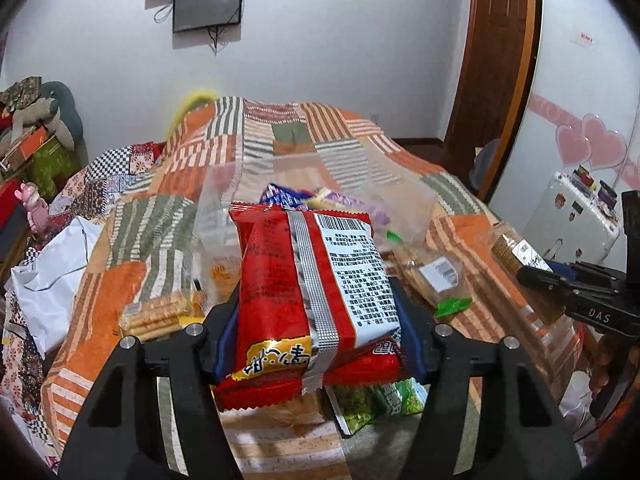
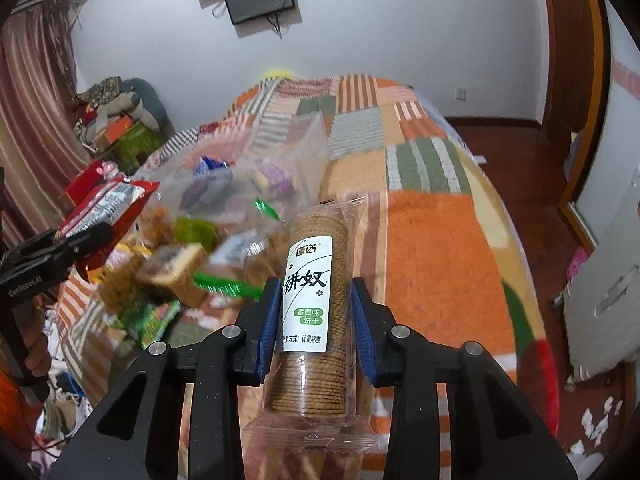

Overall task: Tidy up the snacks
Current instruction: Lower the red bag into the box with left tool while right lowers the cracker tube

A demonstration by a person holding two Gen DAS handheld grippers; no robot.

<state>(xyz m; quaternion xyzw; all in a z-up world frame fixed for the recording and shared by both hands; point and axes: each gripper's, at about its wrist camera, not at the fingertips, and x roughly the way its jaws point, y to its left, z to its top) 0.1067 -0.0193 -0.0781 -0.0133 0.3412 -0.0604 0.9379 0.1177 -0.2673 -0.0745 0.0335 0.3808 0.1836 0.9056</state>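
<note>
Landmark: clear rigid plastic storage bin (image 1: 224,216), set on the orange, green and white striped patchwork bedspread (image 1: 304,136); all places are given relative to it.
Left claw: left gripper (image 1: 316,320) is closed at about half width on a red foil snack packet with a silver seam and white printed back panel (image 1: 304,292), pads pressed on both long sides.
Right claw: right gripper (image 2: 316,320) is drawn narrow on a clear-wrapped cylindrical stack of round brown biscuits with a white and green label (image 2: 316,300).
Position: both packets are held above the bedspread, on the near side of the bin; 2 items in hand.
Loose stock: green packets and wafer rolls (image 1: 156,316) lie in front of the bin.
Step judged: carry to the bin.
Method: packets are best kept level, carried over the rim, lowered inside, then released 1 at a time; squeezing harder risks cracked biscuits.
Writing: "DAS" and "GenRobot.AI" are read on the gripper bodies; a barcode on the red packet; Chinese characters on the biscuit label.
</note>
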